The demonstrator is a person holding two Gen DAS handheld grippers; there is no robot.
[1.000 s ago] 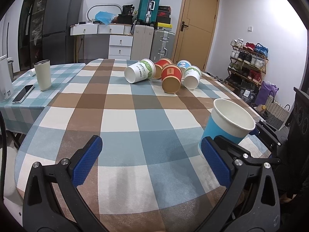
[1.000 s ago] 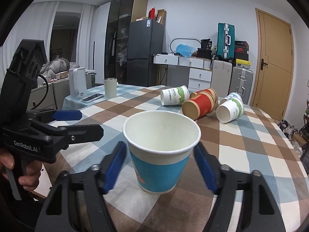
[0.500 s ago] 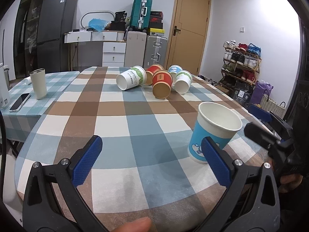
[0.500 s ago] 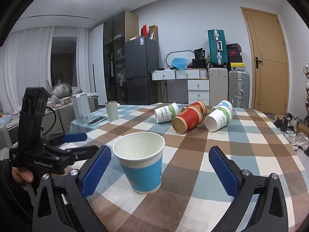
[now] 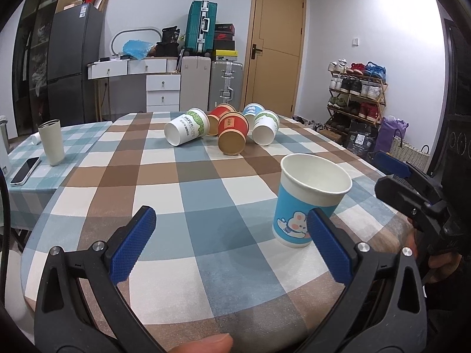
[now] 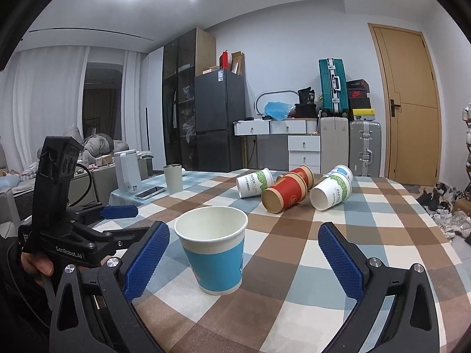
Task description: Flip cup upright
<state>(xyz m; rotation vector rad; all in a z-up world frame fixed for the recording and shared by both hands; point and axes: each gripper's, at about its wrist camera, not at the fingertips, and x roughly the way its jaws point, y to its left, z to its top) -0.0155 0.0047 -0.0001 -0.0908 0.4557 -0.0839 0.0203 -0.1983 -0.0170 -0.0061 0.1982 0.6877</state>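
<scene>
Blue paper cup [image 6: 213,257] stood upright on the checkered tablecloth [image 5: 206,194], mouth up, near the table's front edge. My right tongs [image 6: 244,261] were spread wide, gripping nothing; cup sat just beside the left pad [image 6: 145,260], not touching as far as I could tell. My left tongs [image 5: 232,247] were spread too, empty. Farther back five paper cups [image 5: 226,128] lay on their sides in a cluster. Tumbler [image 5: 51,142] and phone [image 5: 25,170] sat at the left.

Blue paper cup [image 6: 214,254] with white rim and rabbit print: upright, mouth up, free-standing between right gripper's [image 6: 243,253] spread fingers, nearer the left one.
</scene>
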